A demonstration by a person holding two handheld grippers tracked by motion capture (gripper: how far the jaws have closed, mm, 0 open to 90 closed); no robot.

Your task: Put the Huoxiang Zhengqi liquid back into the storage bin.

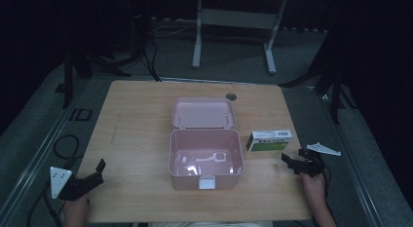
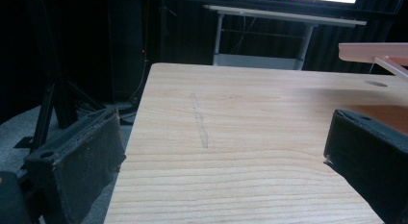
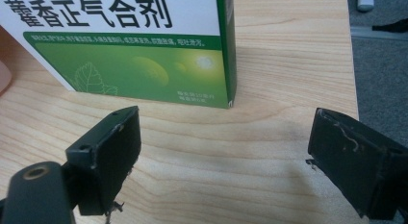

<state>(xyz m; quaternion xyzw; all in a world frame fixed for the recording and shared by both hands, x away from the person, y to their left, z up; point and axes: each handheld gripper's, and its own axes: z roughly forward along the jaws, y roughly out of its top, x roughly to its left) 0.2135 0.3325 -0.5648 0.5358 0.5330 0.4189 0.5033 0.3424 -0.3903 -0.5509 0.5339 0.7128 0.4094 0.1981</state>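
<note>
High view: a wooden table [image 1: 136, 139] carries a pink box [image 1: 205, 159] at its middle, lid [image 1: 203, 113] swung open and lying back behind it. A white and green carton [image 1: 269, 140] stands on the table just right of the box, apart from it. The right gripper [image 1: 290, 162] sits low near the table's right edge, close to the carton's near right corner and pointing toward it without touching. The left gripper [image 1: 92, 176] rests at the table's near left corner, well apart from the box.

Right gripper view: the jaws stand wide apart with bare wood between them, and the carton [image 3: 144, 56] lies just ahead of the tips, its green face with printed characters toward the camera.

Left gripper view: the jaws are spread wide over empty tabletop [image 2: 240, 152]; the pink lid's edge [image 2: 373, 51] shows at the far right.
</note>
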